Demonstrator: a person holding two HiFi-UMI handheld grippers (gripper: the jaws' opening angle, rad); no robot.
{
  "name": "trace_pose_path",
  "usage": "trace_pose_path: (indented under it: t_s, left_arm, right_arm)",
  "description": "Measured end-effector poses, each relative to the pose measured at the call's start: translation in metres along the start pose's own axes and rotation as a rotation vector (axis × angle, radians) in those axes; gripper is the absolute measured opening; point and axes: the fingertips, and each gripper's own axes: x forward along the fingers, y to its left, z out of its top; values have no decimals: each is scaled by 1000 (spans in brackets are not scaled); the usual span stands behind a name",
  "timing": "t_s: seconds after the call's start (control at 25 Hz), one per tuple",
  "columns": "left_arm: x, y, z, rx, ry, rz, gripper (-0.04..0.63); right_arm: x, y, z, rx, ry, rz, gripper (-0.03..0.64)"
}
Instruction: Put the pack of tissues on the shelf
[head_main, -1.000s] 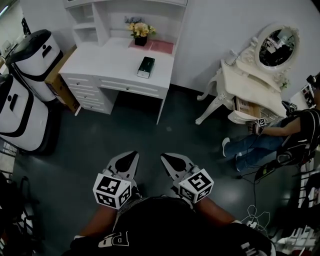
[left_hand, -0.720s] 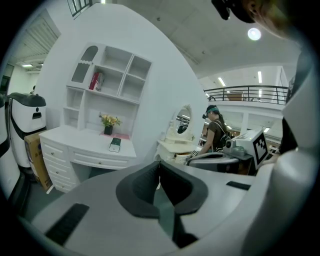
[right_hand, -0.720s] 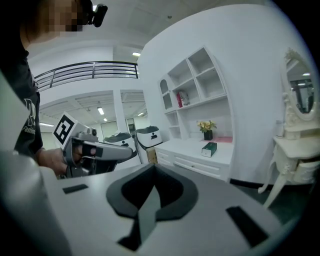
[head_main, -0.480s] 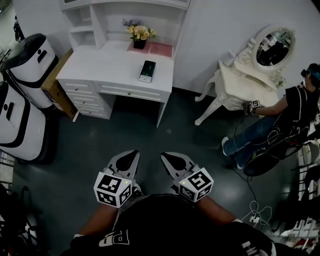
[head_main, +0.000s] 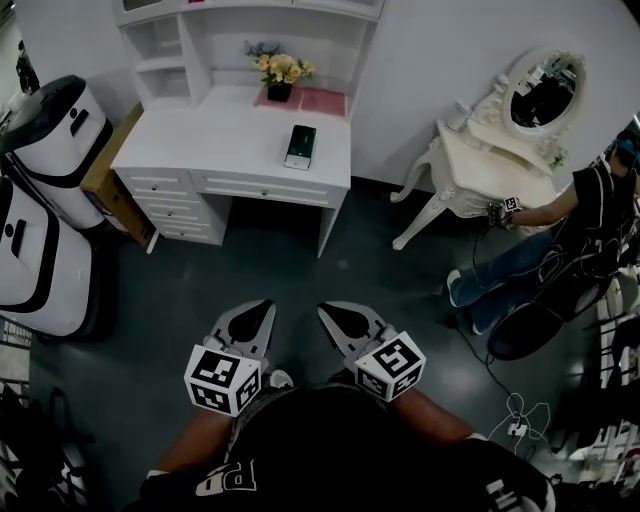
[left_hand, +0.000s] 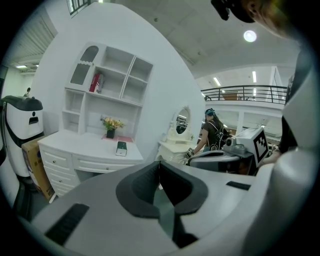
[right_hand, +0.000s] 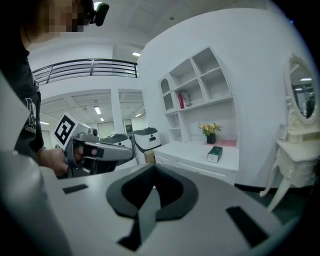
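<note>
The pack of tissues (head_main: 299, 146) is a dark green box lying on the white desk (head_main: 210, 140), well ahead of me across the dark floor. It also shows in the left gripper view (left_hand: 121, 148) and the right gripper view (right_hand: 215, 153). The white shelf unit (head_main: 250, 20) rises at the back of the desk, with open cubbies (left_hand: 115, 85) (right_hand: 200, 85). My left gripper (head_main: 264, 306) and right gripper (head_main: 326, 310) are held side by side close to my body. Both are shut and empty, far from the pack.
A flower pot (head_main: 279, 70) and a pink mat (head_main: 318, 98) sit at the desk's back. White machines (head_main: 50, 130) and a cardboard box (head_main: 112, 175) stand left. At right are a vanity table (head_main: 490, 170) with mirror, a seated person (head_main: 560, 240), and floor cables (head_main: 515, 420).
The view has shifted a little, so the desk sits slightly lower in frame. The seated person at right has moved. Both grippers stay shut in the same place.
</note>
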Motion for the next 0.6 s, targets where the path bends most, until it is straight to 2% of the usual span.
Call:
trace_pose_path:
  t_s: [0.6]
  left_arm:
    - [-6,36,-6,-40,-4,27,15]
  right_arm:
    - [29,5,3,-7,13,5,9]
